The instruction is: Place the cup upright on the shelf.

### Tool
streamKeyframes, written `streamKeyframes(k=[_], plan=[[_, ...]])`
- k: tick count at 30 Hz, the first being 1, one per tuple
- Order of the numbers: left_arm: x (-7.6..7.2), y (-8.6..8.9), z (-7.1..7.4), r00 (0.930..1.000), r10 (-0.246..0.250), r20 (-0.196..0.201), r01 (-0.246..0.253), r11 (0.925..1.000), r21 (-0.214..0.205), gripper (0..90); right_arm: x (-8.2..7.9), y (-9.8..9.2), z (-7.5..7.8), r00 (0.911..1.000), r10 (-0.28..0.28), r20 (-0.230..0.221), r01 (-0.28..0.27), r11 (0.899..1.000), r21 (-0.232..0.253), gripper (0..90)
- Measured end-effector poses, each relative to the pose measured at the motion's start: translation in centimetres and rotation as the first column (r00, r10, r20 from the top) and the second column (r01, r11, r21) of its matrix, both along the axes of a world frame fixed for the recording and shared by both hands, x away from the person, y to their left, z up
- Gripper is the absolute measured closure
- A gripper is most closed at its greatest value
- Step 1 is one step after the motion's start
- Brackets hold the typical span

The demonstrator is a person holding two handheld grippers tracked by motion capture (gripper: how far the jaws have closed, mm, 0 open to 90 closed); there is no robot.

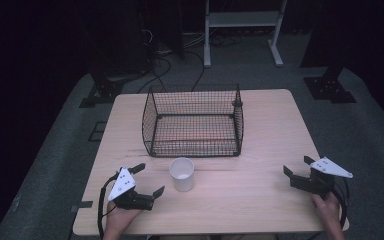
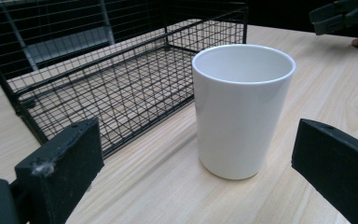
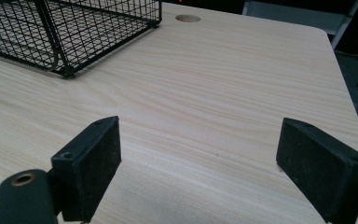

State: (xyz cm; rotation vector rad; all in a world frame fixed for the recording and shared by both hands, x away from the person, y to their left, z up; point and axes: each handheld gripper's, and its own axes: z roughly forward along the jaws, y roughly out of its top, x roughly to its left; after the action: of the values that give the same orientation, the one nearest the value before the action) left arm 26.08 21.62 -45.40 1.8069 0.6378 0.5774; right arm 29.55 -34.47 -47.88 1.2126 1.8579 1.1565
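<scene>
A white cup [image 1: 182,173] is seen standing upright on the light wooden desk [image 1: 260,135], just in front of the black wire basket [image 1: 193,121], on the person's side of it and apart from its front wall. In the left gripper view the cup [image 2: 242,109] is shown with its mouth open upward, and the basket [image 2: 116,79] is seen behind it and to one side.

The left tongs [image 1: 150,179] are held beside the cup, on its left, pointing toward it; their jaws are spread wide and nothing is touched by them. In the left gripper view the left tongs [image 2: 200,172] are seen with the cup lying beyond the gap between the jaws, not yet inside it.

The right tongs [image 1: 298,166] are held well apart from the cup, far to its right near the desk's edge. In the right gripper view the right tongs [image 3: 198,158] are likewise spread, with bare desk [image 3: 205,93] between the jaws and a corner of the basket [image 3: 74,32] seen farther off.
</scene>
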Motion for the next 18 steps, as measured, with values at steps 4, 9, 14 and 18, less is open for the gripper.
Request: streamKeyframes(k=[4,9,14,18], plan=[[0.0,-0.5,0.1,0.9996,-0.025,-0.009,0.025,0.9996,0.011,1.4,0.0,0.0,0.0,1.0000,-0.002,0.000,0.002,1.000,0.002,13.0],[0.0,-1.0,0.3,0.9992,-0.039,-0.009,0.039,0.9990,0.021,1.4,0.0,0.0,0.0,1.0000,-0.002,0.002,0.002,1.000,-0.003,13.1],[0.2,-1.5,0.6,0.9984,-0.053,-0.018,0.054,0.9978,0.039,1.4,0.0,0.1,0.0,1.0000,-0.004,0.002,0.004,1.000,-0.008,13.1],[0.3,-2.0,0.7,0.9971,-0.072,-0.024,0.073,0.9959,0.054,1.4,0.0,0.1,0.0,1.0000,-0.005,0.002,0.005,1.000,-0.009,13.0]])
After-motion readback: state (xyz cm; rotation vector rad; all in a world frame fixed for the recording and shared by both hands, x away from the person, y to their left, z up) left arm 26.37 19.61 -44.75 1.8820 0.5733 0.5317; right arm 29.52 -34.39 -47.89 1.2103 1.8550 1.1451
